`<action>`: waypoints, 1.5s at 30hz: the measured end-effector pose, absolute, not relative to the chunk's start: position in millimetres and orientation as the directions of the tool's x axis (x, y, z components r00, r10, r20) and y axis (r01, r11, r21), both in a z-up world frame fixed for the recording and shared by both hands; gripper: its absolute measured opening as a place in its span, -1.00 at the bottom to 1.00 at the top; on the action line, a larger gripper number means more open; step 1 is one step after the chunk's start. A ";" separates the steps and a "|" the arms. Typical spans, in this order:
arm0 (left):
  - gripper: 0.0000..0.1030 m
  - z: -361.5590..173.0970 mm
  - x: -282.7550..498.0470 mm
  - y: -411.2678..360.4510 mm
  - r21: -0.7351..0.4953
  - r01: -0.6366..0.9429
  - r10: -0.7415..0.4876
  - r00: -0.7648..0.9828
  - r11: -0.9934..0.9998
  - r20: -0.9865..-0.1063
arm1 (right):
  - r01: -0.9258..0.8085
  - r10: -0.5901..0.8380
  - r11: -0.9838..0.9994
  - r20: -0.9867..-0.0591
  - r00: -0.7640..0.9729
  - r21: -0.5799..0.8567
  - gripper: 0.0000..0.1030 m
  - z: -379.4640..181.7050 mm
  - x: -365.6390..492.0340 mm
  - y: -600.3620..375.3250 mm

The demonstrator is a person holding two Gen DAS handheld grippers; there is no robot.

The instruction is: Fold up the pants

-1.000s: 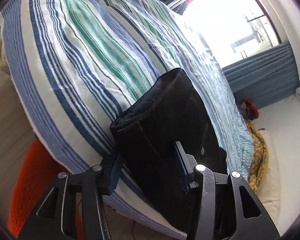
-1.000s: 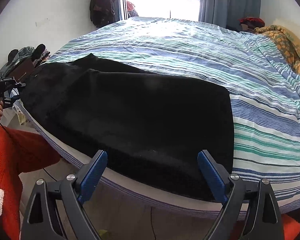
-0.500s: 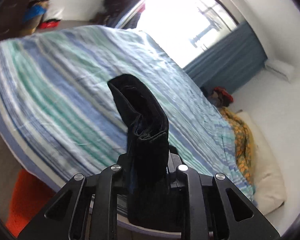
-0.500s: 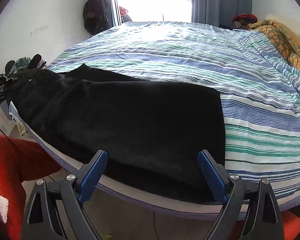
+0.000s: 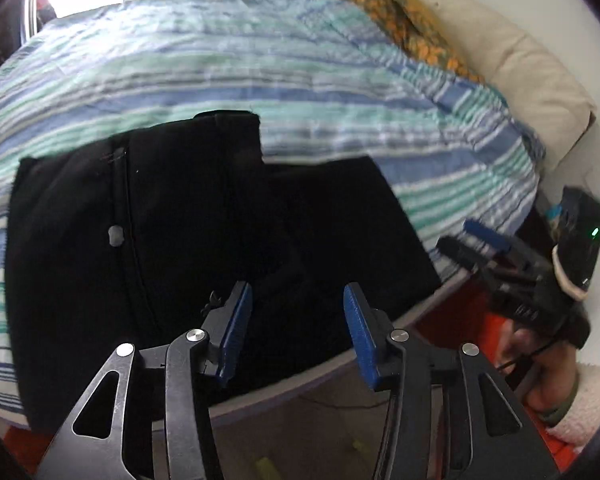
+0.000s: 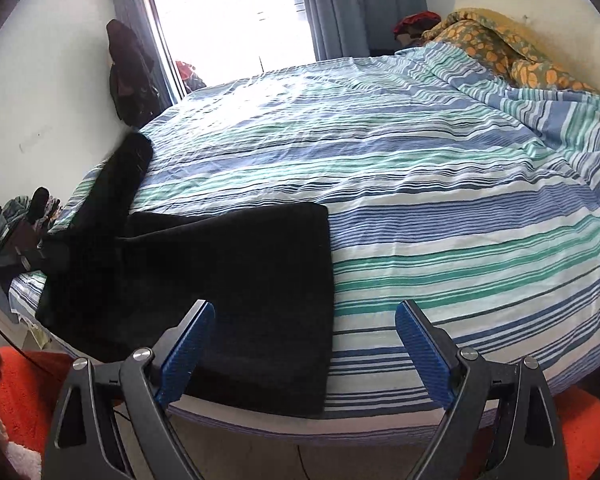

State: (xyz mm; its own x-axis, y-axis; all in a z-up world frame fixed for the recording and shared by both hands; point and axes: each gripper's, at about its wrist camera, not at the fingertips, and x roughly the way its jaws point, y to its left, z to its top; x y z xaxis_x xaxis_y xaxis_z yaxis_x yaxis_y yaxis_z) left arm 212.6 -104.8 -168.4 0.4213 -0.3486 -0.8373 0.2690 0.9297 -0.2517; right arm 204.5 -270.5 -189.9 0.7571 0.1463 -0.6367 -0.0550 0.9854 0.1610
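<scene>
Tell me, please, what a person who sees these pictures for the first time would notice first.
The eye goes first to the black pants, lying partly folded near the front edge of the bed, dark against the blue, green and white striped bedspread. Next come the blue-padded fingers of the right gripper, standing wide open with nothing between them. In the left wrist view, the left gripper hangs over the pants, its jaws opening with no cloth pinched between them.

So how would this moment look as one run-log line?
step: folding | pants: on bed, partly folded | left gripper: opening, empty | right gripper: open, empty
</scene>
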 end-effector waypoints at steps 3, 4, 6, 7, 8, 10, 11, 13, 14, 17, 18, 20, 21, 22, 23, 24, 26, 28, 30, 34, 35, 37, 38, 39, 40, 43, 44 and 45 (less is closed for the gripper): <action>0.04 -157.5 194.8 -100.8 -0.292 0.297 -0.399 0.421 0.909 -0.815 | -0.017 0.128 0.983 -0.621 0.773 0.181 0.77 -186.3 197.7 -289.1; 0.11 -148.5 189.9 -94.9 -0.280 0.305 -0.396 0.443 0.910 -0.804 | -0.005 0.120 0.983 -0.618 0.777 0.185 0.77 -186.0 195.6 -294.6; 0.27 -127.1 185.9 -73.7 -0.225 0.283 -0.348 0.531 0.932 -0.773 | 0.021 0.098 0.983 -0.617 0.781 0.183 0.77 -186.2 196.0 -302.0; 0.29 -115.6 189.5 -54.1 -0.202 0.243 -0.309 0.578 0.949 -0.755 | 0.028 0.088 0.984 -0.615 0.784 0.177 0.77 -185.7 196.8 -302.8; 0.29 -110.1 193.1 -33.2 -0.187 0.177 -0.257 0.618 0.966 -0.743 | 0.027 0.087 0.984 -0.611 0.787 0.174 0.77 -184.8 197.4 -301.8; 0.25 -112.9 203.6 4.5 -0.175 0.035 -0.156 0.651 0.984 -0.743 | 0.006 0.105 0.984 -0.606 0.788 0.178 0.77 -181.5 199.9 -295.2; 0.15 -118.5 209.5 18.9 -0.170 -0.019 -0.116 0.655 0.985 -0.747 | -0.017 0.128 0.982 -0.605 0.786 0.186 0.77 -179.2 201.7 -288.6; -0.15 -138.0 221.1 41.7 -0.172 -0.082 -0.084 0.623 0.982 -0.778 | -0.085 0.202 0.972 -0.598 0.775 0.218 0.77 -172.4 206.2 -271.9; -0.39 -149.9 226.2 44.0 -0.180 -0.078 -0.100 0.587 0.981 -0.803 | -0.125 0.250 0.962 -0.596 0.763 0.243 0.77 -169.6 209.4 -263.0; -0.90 -179.3 220.8 22.1 -0.146 0.044 -0.148 0.499 0.988 -0.854 | -0.241 0.441 0.888 -0.578 0.686 0.391 0.77 -163.9 222.1 -242.3; -0.91 -183.3 213.6 16.5 -0.130 0.072 -0.149 0.494 0.989 -0.856 | -0.263 0.511 0.847 -0.567 0.646 0.463 0.77 -165.4 229.5 -238.5; -0.92 -183.6 203.3 13.5 -0.118 0.085 -0.145 0.512 0.989 -0.847 | -0.253 0.629 0.754 -0.557 0.542 0.606 0.77 -177.0 250.4 -233.9; -0.92 -183.2 201.8 18.8 -0.148 0.077 -0.166 0.514 0.986 -0.841 | -0.229 0.675 0.709 -0.547 0.495 0.667 0.76 -185.5 261.1 -232.5; -0.92 -182.7 202.1 24.7 -0.185 0.067 -0.193 0.512 0.980 -0.837 | -0.201 0.725 0.658 -0.538 0.431 0.726 0.71 -196.6 273.3 -229.1; -0.92 -182.1 202.9 30.7 -0.218 0.058 -0.217 0.509 0.974 -0.833 | -0.175 0.757 0.624 -0.533 0.379 0.762 0.65 -206.5 282.9 -225.2; -0.92 -182.7 203.3 32.4 -0.232 0.055 -0.227 0.509 0.971 -0.830 | -0.153 0.771 0.613 -0.544 0.331 0.775 0.60 -216.3 289.7 -219.2; -0.92 -184.2 200.1 30.6 -0.214 0.065 -0.216 0.521 0.975 -0.826 | -0.143 0.758 0.645 -0.605 0.244 0.751 0.60 -231.9 302.1 -203.9; -0.92 -189.0 199.9 23.9 -0.181 0.075 -0.192 0.532 0.981 -0.825 | -0.164 0.737 0.674 -0.642 0.211 0.720 0.59 -238.0 308.0 -191.9; -0.92 -188.4 199.9 22.8 -0.173 0.077 -0.187 0.536 0.982 -0.823 | -0.175 0.749 0.662 -0.634 0.193 0.729 0.59 -238.9 313.4 -182.5; -0.92 -192.8 198.7 25.6 -0.196 0.069 -0.202 0.536 0.978 -0.820 | -0.191 0.772 0.635 -0.626 0.112 0.748 0.55 -249.4 323.7 -154.0; -0.92 -192.8 198.1 26.0 -0.195 0.069 -0.200 0.539 0.979 -0.818 | -0.201 0.758 0.651 -0.643 0.111 0.732 0.51 -250.3 324.5 -149.4; -0.86 -190.5 195.6 27.3 -0.183 0.068 -0.189 0.548 0.981 -0.815 | -0.221 0.727 0.684 -0.674 0.131 0.695 -0.22 -248.1 323.1 -142.1; -0.78 -187.8 193.2 28.8 -0.170 0.059 -0.174 0.553 0.984 -0.815 | -0.227 0.719 0.693 -0.680 0.146 0.684 -0.36 -245.9 319.8 -140.2; -0.69 -182.2 191.0 31.2 -0.165 0.039 -0.159 0.556 0.985 -0.816 | -0.238 0.716 0.697 -0.679 0.163 0.677 -0.40 -242.5 316.5 -139.5; -0.39 -175.9 188.4 34.9 -0.172 0.009 -0.147 0.563 0.985 -0.813 | -0.256 0.712 0.701 -0.677 0.186 0.666 -0.46 -236.6 311.8 -138.4; 0.24 -148.8 176.2 54.0 -0.238 -0.081 -0.133 0.639 0.968 -0.757 | -0.276 0.750 0.662 -0.620 0.231 0.697 -0.52 -214.8 303.0 -144.4; 0.25 -139.7 173.1 58.5 -0.247 -0.093 -0.126 0.660 0.964 -0.741 | -0.289 0.764 0.645 -0.597 0.243 0.708 -0.53 -205.1 300.0 -147.1; 0.25 -132.0 171.0 61.4 -0.245 -0.103 -0.114 0.673 0.964 -0.731 | -0.303 0.770 0.638 -0.586 0.252 0.708 -0.54 -197.1 297.6 -149.3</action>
State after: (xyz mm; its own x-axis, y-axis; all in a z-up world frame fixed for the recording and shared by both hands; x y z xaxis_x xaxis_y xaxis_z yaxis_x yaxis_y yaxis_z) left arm 171.0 61.4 -132.0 0.6725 -0.1138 -0.7313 -0.1035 0.9639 -0.2452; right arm 297.6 -149.3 -197.1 0.2523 0.7704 -0.5856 -0.3035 0.6376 0.7081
